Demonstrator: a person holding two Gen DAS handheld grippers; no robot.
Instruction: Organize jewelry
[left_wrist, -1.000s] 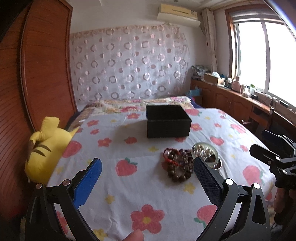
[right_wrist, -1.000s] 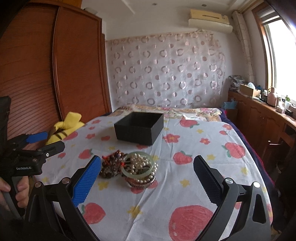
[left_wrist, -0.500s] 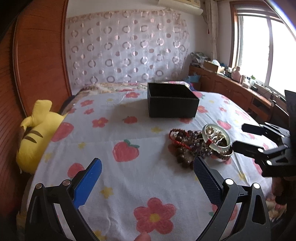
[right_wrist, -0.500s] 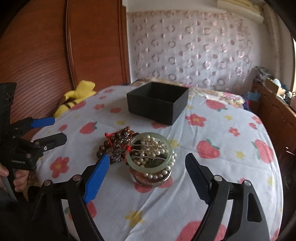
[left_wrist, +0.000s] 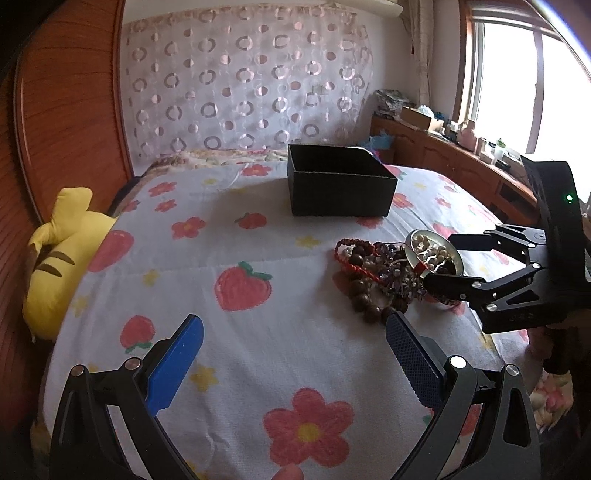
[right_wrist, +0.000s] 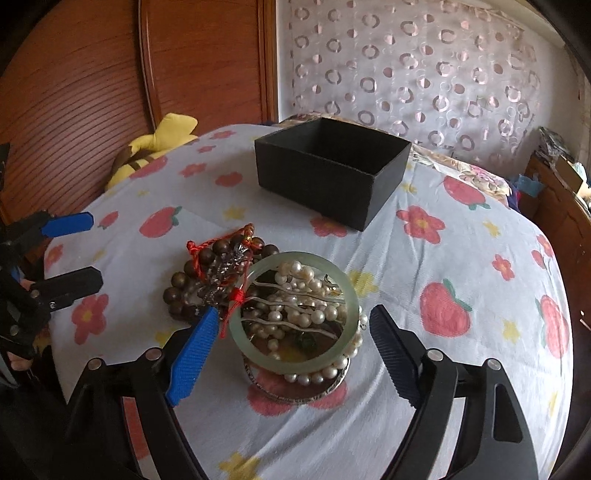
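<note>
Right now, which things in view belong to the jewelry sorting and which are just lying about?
Job:
jewelry pile
jade bangle
black box, open
right gripper, open over the bangle
left gripper, open

Lying about:
yellow plush toy
cluttered side cabinet

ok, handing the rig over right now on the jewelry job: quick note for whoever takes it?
Right gripper: open, jaws have just been closing a little, straddling the pale green jade bangle without touching it.
Left gripper: open, empty, over bare sheet beside the pile.
White pearl strands lie heaped inside the bangle; brown wooden bead bracelet and red braided cord touch it on one side.
Black open cardboard box sits further back on the bed; nothing visible inside.
Done: nothing boxed yet.
Left: every piece, probably the bangle first.
</note>
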